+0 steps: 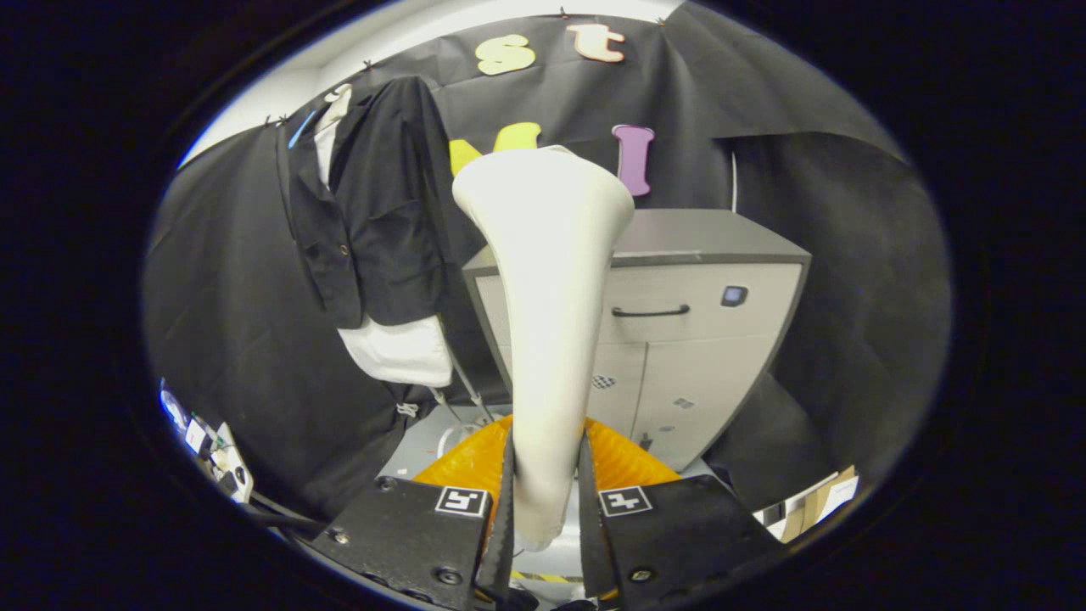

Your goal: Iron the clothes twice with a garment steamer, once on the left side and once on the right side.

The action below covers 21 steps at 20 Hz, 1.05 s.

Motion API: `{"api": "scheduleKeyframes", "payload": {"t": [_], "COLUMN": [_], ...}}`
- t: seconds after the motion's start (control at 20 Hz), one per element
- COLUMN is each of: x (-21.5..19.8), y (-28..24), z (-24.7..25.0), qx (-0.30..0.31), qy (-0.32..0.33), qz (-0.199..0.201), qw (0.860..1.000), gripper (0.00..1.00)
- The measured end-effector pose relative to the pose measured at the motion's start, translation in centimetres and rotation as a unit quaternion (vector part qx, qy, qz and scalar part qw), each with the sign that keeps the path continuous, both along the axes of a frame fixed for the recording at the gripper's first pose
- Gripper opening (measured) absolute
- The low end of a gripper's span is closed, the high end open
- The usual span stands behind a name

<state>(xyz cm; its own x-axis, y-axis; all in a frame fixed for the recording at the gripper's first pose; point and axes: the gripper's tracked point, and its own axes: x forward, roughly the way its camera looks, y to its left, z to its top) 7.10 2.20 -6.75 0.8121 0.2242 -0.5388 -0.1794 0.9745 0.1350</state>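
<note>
Gripper (547,501) clenched on smooth, matte cream garment steamer (547,339), flaring to a wide head. Black jacket (373,221) hangs beyond; grey cabinet (704,339) behind.

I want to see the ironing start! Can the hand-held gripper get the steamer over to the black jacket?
Probably yes. The hand-held gripper is shut on the steamer, and the black jacket hangs beyond it, beside the cabinet, with nothing between.

Probably a recording booth: cloth walls (212,280), grey cabinet (704,339).
</note>
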Motion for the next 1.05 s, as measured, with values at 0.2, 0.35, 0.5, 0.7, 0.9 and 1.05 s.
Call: {"api": "scheduleKeyframes", "payload": {"t": [0.2, 0.35, 0.5, 0.7, 0.9, 1.05], "x": [-2.4, -3.9, -5.4, -7.8, -9.7, -10.3], "y": [-4.6, -6.9, -8.2, -8.6, -8.0, -7.5], "z": [-1.4, -2.1, -3.0, -3.7, -4.2, -4.5], "qx": [0.013, 0.014, 0.019, 0.019, 0.017, 0.017], "qy": [0.004, 0.003, 0.005, 0.006, 0.005, 0.004], "qz": [-0.031, -0.058, -0.087, -0.112, -0.126, -0.132], "qw": [0.999, 0.998, 0.996, 0.993, 0.992, 0.991], "gripper": [0.35, 0.35, 0.35, 0.34, 0.35, 0.35]}}
